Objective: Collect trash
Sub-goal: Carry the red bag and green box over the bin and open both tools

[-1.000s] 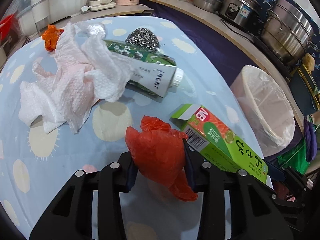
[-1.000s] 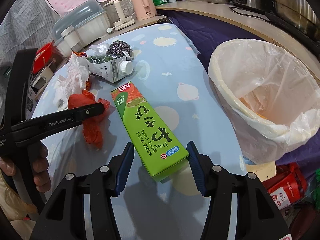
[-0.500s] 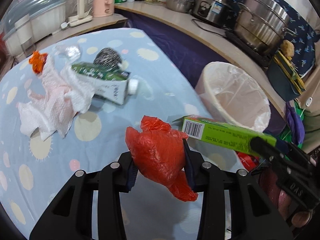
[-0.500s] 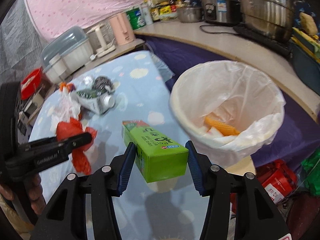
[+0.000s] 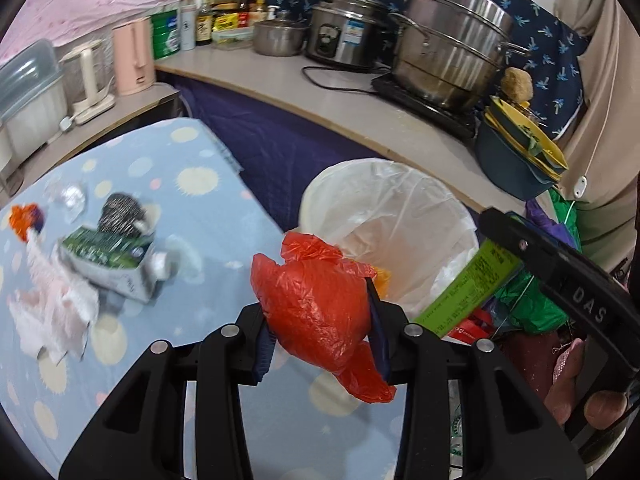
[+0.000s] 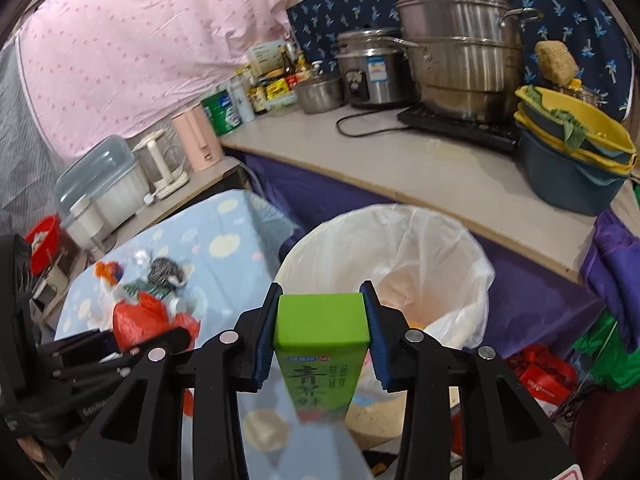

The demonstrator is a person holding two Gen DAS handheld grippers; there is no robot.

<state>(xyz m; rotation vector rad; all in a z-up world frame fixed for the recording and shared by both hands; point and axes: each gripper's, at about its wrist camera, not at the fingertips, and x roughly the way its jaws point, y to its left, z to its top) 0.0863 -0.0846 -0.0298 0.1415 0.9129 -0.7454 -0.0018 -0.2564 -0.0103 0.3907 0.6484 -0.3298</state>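
Observation:
My left gripper is shut on a crumpled red plastic bag, held in the air beside the white-lined trash bin. The right gripper holds a green carton box end-on, with both blue pads against its sides and the jaws still closing on it. That box hangs just before the bin's rim; in the left wrist view the box shows at the right, over the bin's edge. Some orange trash lies inside the bin. The red bag appears at the lower left of the right wrist view.
On the blue spotted tablecloth lie a green drink carton, a steel scourer, crumpled paper towel, an orange scrap and foil. A counter with steel pots and stacked basins curves behind the bin.
Both grippers have risen off the table and swung towards the bin. The green box left the cloth and turned end-on in the right gripper. The red bag stays gripped.

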